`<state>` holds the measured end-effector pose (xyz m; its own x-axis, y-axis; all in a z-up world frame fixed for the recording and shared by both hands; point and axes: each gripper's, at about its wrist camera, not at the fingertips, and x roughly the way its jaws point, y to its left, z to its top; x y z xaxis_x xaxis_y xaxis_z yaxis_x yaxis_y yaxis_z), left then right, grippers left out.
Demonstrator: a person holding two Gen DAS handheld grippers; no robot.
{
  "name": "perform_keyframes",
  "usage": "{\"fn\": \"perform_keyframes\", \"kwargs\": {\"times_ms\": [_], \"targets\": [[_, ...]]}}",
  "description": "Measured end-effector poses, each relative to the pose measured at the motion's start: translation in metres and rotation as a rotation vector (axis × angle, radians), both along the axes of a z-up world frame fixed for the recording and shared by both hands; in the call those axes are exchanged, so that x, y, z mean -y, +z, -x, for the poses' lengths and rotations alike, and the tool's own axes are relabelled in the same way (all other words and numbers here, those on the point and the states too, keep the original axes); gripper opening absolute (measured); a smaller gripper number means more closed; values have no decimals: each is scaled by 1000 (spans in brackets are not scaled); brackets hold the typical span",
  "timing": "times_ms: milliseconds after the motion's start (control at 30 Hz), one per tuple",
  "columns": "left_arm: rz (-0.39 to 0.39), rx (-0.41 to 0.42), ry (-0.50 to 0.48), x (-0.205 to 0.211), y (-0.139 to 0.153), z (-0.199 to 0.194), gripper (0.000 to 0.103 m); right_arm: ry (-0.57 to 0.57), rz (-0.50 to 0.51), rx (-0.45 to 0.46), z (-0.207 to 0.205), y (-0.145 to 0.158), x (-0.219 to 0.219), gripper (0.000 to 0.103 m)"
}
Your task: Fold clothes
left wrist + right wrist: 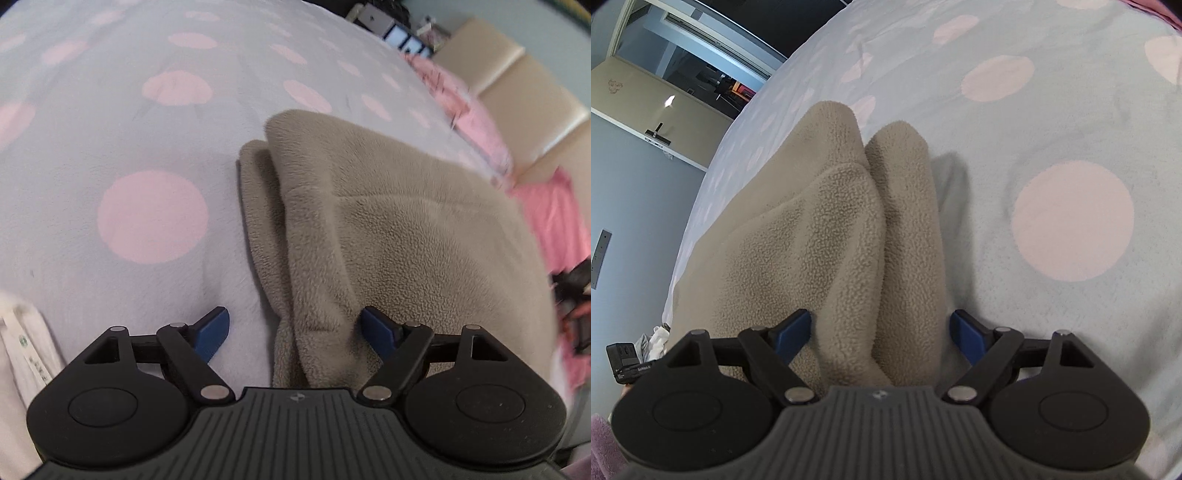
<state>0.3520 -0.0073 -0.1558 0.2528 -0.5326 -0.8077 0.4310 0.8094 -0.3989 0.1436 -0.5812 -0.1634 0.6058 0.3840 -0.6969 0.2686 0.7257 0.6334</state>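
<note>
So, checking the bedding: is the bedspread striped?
No, the bedspread is pale with pink dots, and the fleece lies on it.

the fleece garment (388, 236) is a plain taupe-beige with a nubbly pile, no print. the bed cover (110, 129) under it is pale lilac-grey strewn with soft pink polka dots, the largest at 9 o'clock of the garment in the left wrist view. the left tongs (295, 330) and right tongs (882, 332) are black with blue pads (212, 332). a bright pink cloth (554, 218) lies at 3 o'clock.
</note>
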Motion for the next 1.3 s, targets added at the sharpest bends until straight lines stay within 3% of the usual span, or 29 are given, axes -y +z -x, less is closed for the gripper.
{"fn": "perform_keyframes", "kwargs": {"times_ms": [100, 267, 400, 567, 700, 767, 800, 900, 1033, 1167, 1267, 1300], "targets": [[-40, 7, 4, 7, 3, 3, 76, -8, 10, 5, 0, 1, -4, 83], [-62, 22, -3, 13, 7, 7, 68, -8, 25, 17, -3, 6, -13, 65], [-62, 38, -38, 17, 13, 12, 45, -1, 29, 26, -7, 9, -19, 56], [-82, 62, -68, 25, 17, 16, 39, 14, 40, 37, -11, 12, -23, 48], [-83, 56, -73, 25, 18, 14, 41, 5, 14, 25, -12, 9, -20, 53], [-79, 14, -42, 18, 18, 8, 57, -8, -14, 5, -10, 7, -12, 63], [-75, -17, -17, 12, 16, 3, 69, -6, -14, -3, -10, 6, -10, 67], [31, -107, 27, -7, 6, -8, 72, -17, -68, -15, -9, -2, -5, 75], [121, -109, 39, -17, -4, -9, 74, -22, -128, -9, -12, -12, -3, 84], [210, -118, 58, -20, -13, -13, 72, -18, -155, 18, -19, -18, -8, 83], [262, -122, 62, -18, -18, -13, 60, -1, -138, 43, -27, -17, -17, 72], [284, -132, 63, -17, -20, -14, 48, 6, -127, 46, -29, -16, -19, 70]]}}
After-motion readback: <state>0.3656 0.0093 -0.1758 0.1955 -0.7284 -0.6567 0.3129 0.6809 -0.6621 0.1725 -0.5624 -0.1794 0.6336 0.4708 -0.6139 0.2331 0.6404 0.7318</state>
